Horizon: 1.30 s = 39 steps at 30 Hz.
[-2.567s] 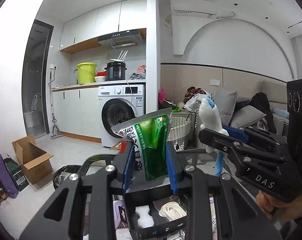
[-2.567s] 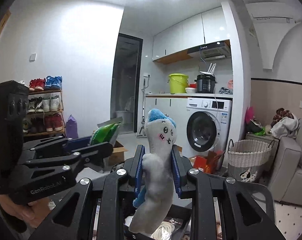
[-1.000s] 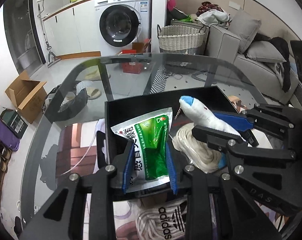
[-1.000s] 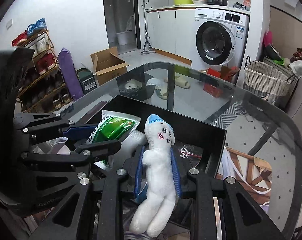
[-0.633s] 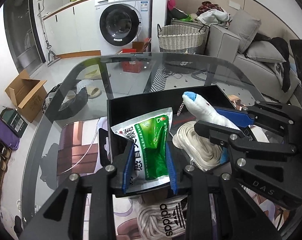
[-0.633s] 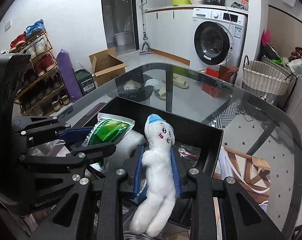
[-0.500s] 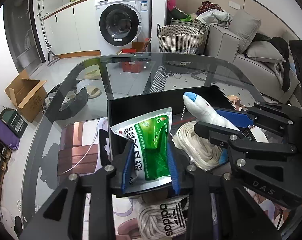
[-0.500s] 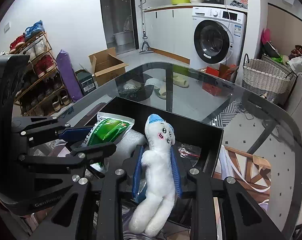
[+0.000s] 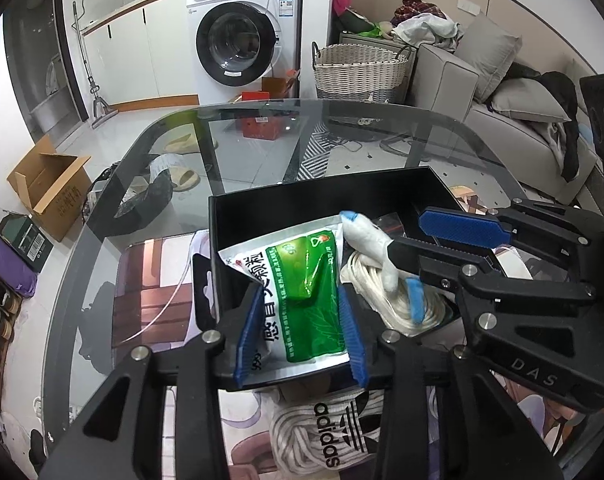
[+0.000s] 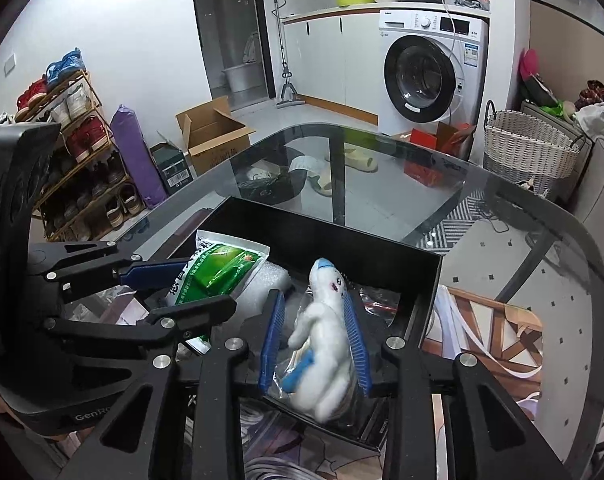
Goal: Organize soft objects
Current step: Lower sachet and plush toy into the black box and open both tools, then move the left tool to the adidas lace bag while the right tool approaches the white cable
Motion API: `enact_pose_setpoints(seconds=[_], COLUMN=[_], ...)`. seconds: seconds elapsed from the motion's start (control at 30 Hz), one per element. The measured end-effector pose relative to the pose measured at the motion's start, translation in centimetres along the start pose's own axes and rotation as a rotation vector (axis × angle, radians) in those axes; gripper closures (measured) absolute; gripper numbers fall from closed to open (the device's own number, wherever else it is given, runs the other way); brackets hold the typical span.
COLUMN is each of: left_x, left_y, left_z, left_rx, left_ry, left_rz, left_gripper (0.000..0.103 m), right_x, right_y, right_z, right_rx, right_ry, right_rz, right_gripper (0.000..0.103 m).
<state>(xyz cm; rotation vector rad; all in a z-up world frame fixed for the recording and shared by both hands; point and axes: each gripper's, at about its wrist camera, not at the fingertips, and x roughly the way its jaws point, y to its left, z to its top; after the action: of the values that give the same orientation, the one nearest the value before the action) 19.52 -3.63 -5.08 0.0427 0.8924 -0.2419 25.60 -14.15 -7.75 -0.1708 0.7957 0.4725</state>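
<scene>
Both tools are over the black box [image 9: 318, 196] on the glass desk [image 9: 262, 140], and the jaws of both are opening. Your left tool [image 9: 300, 322] has the green and white pouch [image 9: 302, 288] between its blue pads [image 9: 248, 332]. The pads stand just beside the pouch edges, but you cannot tell whether they press on it or only touch it. The lower edge of the pouch is cut off by the tool body.

Your right tool [image 10: 314, 342] has the white plush toy [image 10: 322, 344] between its pads [image 10: 356, 340]. The toy is tilted and blurred; the left pad stands clear of it, and its right side lies near or against the right pad. Its blue top points to the far wall of the box, and its feet hang over the near rim. The clear bag [image 10: 286, 376] under the toy is hard to make out.

From the left wrist view the toy lies on the coil of white rope [image 9: 390, 300] inside the box, and the lower finger of the right tool hides its middle. Near the pouch, in the right wrist view, a white foam piece [image 10: 266, 280] shows only partly. In front of the box, a white bundle with black letters [image 9: 334, 432] is half hidden by the left tool.
</scene>
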Motion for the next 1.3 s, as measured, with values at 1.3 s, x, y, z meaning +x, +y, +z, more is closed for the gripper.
enact_pose_setpoints(seconds=[1.3], left_x=[-1.7], left_y=[-2.5], left_z=[-9.3], left_rx=[0.327], left_ry=[0.172], left_rz=[-0.072], left_gripper=[0.037], right_x=[-5.2], right_y=[-0.7], right_z=[-8.8], right_rx=[-0.032], right_ry=[0.229], right_rz=[0.040], right_gripper=[0.071])
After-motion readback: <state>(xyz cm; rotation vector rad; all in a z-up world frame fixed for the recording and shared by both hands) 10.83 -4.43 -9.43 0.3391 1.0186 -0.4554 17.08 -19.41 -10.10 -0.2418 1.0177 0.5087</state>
